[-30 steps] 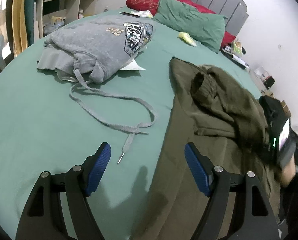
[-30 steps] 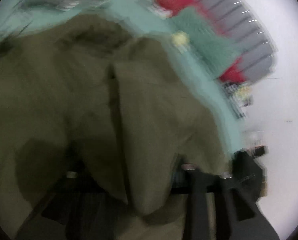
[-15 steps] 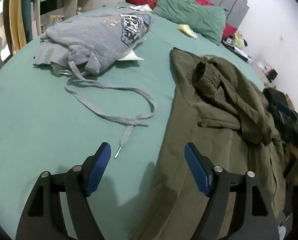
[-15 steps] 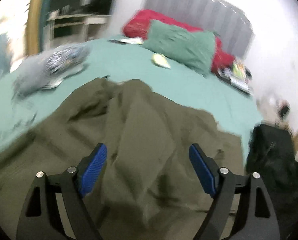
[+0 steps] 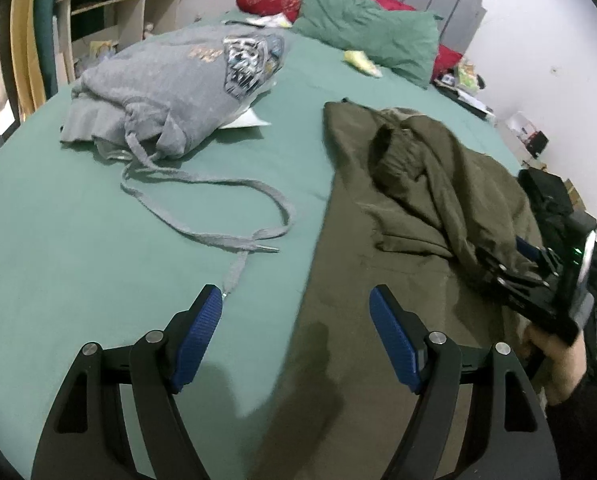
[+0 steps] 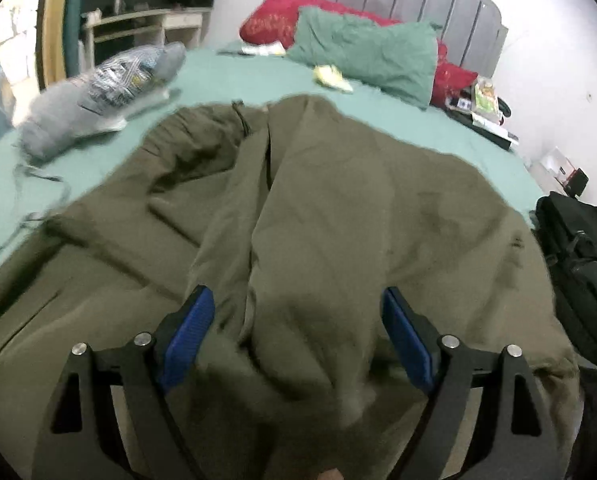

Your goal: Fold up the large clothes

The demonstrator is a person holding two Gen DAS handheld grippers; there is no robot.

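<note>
Gaping wide and empty, left tongs (image 5: 295,322) and right tongs (image 6: 296,322) over the olive garment (image 6: 318,216).

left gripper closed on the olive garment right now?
No: in the left wrist view the left gripper has its jaws wide apart, with only the edge of the olive garment and green sheet between them.

Bed (image 5: 78,248): bears all the clothes
Jacket (image 5: 410,216): on the bed's right half, spread toward the near edge
Hoodie (image 5: 178,88): on the bed's left, far side, well apart from the jacket
Cord (image 5: 202,200): runs from the hoodie toward the near edge, between hoodie and jacket
Paper (image 5: 246,121): under the hoodie's right edge
Pillows (image 5: 370,36): at the head, behind both garments
Bag (image 6: 578,264): right of the bed, just beside the jacket
</note>
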